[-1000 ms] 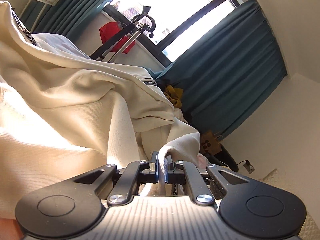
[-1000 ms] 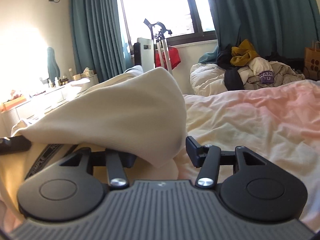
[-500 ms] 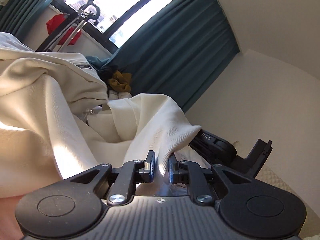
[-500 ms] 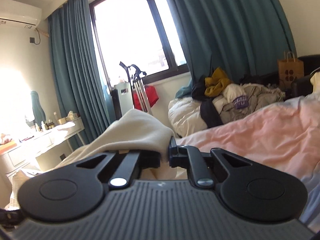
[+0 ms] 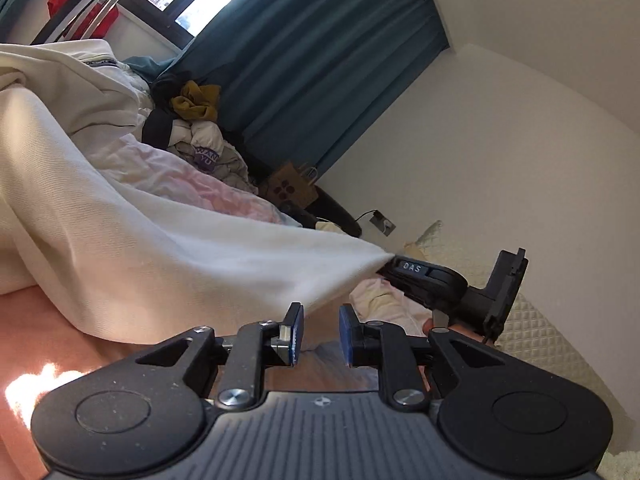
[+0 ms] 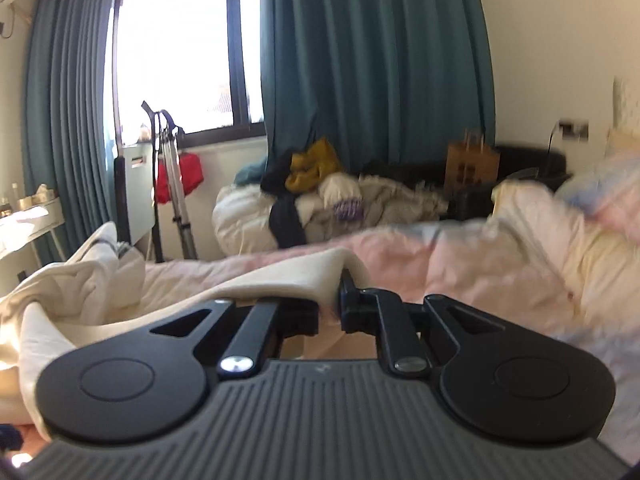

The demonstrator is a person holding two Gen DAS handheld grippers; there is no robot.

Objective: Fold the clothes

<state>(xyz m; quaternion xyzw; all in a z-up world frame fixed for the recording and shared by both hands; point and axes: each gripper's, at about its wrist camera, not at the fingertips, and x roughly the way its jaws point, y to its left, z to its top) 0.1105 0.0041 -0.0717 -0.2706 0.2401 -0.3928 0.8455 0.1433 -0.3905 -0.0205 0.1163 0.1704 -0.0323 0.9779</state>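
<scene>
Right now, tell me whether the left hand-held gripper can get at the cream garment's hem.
Probably yes: the cream garment hangs right beside the left hand-held gripper, whose jaws stand apart with nothing between them or in the way.

My fingers (image 5: pixel 296 334) have blue pads on black arms, and the garment (image 5: pixel 168 248) I'm working on is plain cream with a fine ribbed weave. Bed cover (image 6: pixel 500 264) is pale pink fading to yellowish. Teal curtains (image 6: pixel 376 60), a mustard top (image 6: pixel 316 164) on the clothes pile, a red bag (image 6: pixel 188 176) by the window, and a brown paper bag (image 6: pixel 472 164)
</scene>
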